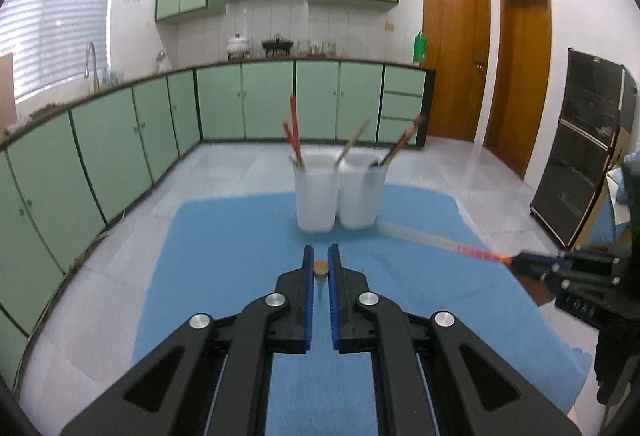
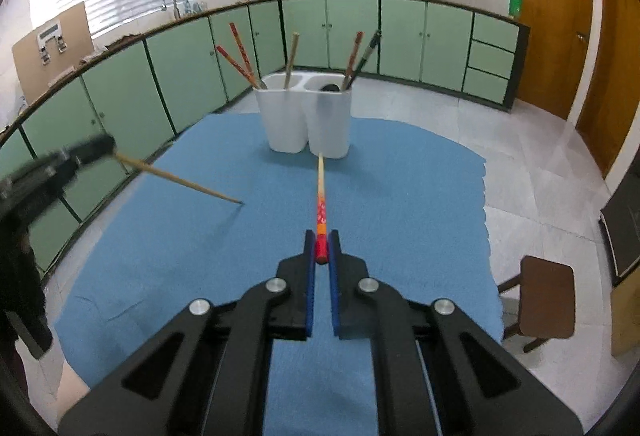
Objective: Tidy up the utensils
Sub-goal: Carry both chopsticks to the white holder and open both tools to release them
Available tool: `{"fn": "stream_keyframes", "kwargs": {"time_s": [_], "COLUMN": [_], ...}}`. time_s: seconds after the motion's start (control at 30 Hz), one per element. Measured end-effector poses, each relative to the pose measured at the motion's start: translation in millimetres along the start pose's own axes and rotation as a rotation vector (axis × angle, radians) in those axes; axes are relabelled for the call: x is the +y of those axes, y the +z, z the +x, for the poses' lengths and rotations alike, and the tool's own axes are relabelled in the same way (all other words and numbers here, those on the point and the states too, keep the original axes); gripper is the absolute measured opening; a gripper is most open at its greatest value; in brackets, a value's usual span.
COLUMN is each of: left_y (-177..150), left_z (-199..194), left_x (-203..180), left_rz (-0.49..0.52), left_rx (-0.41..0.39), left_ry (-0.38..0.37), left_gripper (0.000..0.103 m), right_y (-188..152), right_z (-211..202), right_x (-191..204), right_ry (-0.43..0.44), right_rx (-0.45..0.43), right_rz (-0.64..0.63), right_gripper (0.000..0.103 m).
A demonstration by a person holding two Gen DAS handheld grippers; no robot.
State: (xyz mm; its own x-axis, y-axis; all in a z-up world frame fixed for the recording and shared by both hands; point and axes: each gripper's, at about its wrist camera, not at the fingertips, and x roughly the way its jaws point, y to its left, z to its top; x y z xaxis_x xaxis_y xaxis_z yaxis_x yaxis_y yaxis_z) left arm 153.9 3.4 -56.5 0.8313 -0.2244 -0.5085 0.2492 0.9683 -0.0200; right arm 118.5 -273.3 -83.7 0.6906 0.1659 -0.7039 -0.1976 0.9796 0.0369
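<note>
My left gripper (image 1: 321,256) is shut on a plain wooden chopstick (image 1: 321,268), which shows end-on between the blue pads. In the right wrist view that chopstick (image 2: 188,184) slants from the blurred left gripper (image 2: 106,147) down toward the blue mat (image 2: 400,204). My right gripper (image 2: 321,242) is shut on the red end of a red-and-wood chopstick (image 2: 321,204) that points at the white two-cup holder (image 2: 308,120). In the left wrist view the right gripper (image 1: 518,260) comes in from the right with the red chopstick (image 1: 440,241). The holder (image 1: 338,196) has several chopsticks standing in it.
The blue mat (image 1: 224,276) covers the table; the holder stands at its far end. A brown chair (image 2: 544,296) sits right of the table, and a black cabinet (image 1: 580,156) stands further right. Green floor cabinets (image 1: 120,140) line the walls beyond.
</note>
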Motion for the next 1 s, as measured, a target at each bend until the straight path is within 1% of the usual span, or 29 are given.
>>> {"fn": "stream_keyframes", "kwargs": {"time_s": [0.07,0.13,0.23,0.3,0.4,0.5,0.67,0.8,0.9,1.0], "left_y": [5.4,10.7,19.5,23.9,39.8,60.2,102.9,137.4,162.2,179.0], "left_z": [-1.4,-0.8,-2.4,-2.0,-0.3,2.8,-0.5,-4.8,1.5,21.0], "left_x": [2.6,1.2,-2.1,-4.7,-6.0,-2.7,1.9,0.3,-2.8,-5.5], "left_rz": [0.001,-0.002,0.013,0.026,0.042,0.041,0.042,0.06,0.07,0.073], "left_rx": [-0.014,-0.022,-0.036,-0.048,-0.067,-0.086,-0.158,-0.227,-0.268,-0.27], "left_ry": [-0.003,-0.014,-0.024,-0.028,-0.046,-0.066,-0.08,-0.072,-0.068,-0.065], "left_gripper": [0.007,0.007,0.007,0.007,0.007,0.007,0.007,0.007,0.007,0.007], "right_y": [0.1,4.3,19.2,36.0,62.4,90.4,140.6,182.5,213.4,234.6], "right_z": [1.0,-0.6,-7.6,-12.4,-17.9,-24.1,-41.9,-49.4,-45.5,-26.0], "right_x": [-1.5,-4.8,-3.8,-3.0,-2.2,-2.1,-4.3,-6.8,-9.4,-11.3], "right_ry": [0.002,0.026,0.049,0.049,0.06,0.094,0.118,0.094,0.092,0.079], "right_rx": [0.008,0.005,-0.025,-0.042,-0.061,-0.07,-0.129,-0.18,-0.201,-0.186], "right_rz": [0.008,0.021,0.024,0.009,-0.024,-0.045,-0.076,-0.097,-0.1,-0.098], "right_gripper": [0.005,0.005,0.005,0.005,0.005,0.005,0.005,0.005,0.005,0.005]}}
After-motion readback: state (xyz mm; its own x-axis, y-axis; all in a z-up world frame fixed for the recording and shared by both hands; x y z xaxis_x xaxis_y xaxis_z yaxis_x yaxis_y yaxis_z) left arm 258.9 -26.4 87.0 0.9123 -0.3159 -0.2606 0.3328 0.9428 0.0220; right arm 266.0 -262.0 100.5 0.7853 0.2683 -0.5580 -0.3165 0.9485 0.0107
